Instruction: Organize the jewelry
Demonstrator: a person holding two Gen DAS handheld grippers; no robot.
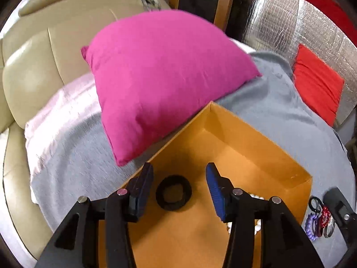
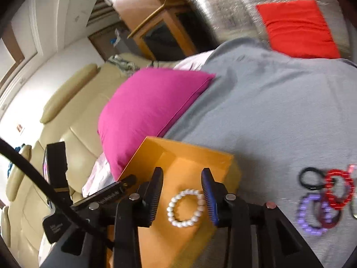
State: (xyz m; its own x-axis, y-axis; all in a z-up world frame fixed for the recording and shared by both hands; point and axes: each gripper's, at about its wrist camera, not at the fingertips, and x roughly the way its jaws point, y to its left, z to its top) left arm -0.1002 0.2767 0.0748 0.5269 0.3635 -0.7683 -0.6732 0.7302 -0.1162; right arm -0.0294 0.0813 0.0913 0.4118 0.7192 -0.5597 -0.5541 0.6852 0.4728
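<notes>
An open orange box (image 1: 256, 147) sits on the grey blanket. Inside it lie a black ring-shaped band (image 1: 173, 192) and a white pearl bracelet (image 2: 185, 207), partly hidden behind a finger in the left wrist view (image 1: 256, 226). My left gripper (image 1: 179, 188) is open above the box, the black band between its fingers. My right gripper (image 2: 181, 193) is open above the box (image 2: 196, 156) with the pearl bracelet between its fingers. More jewelry lies on the blanket to the right: a black band (image 2: 311, 178), a red bracelet (image 2: 339, 188), a purple bracelet (image 2: 309, 215).
A pink pillow (image 1: 160, 76) leans against the box's far left side. A red cushion (image 1: 316, 84) lies at the back right. A beige sofa (image 1: 33, 67) stands to the left, a wooden cabinet (image 1: 198, 0) behind. The grey blanket (image 2: 267, 116) covers the surface.
</notes>
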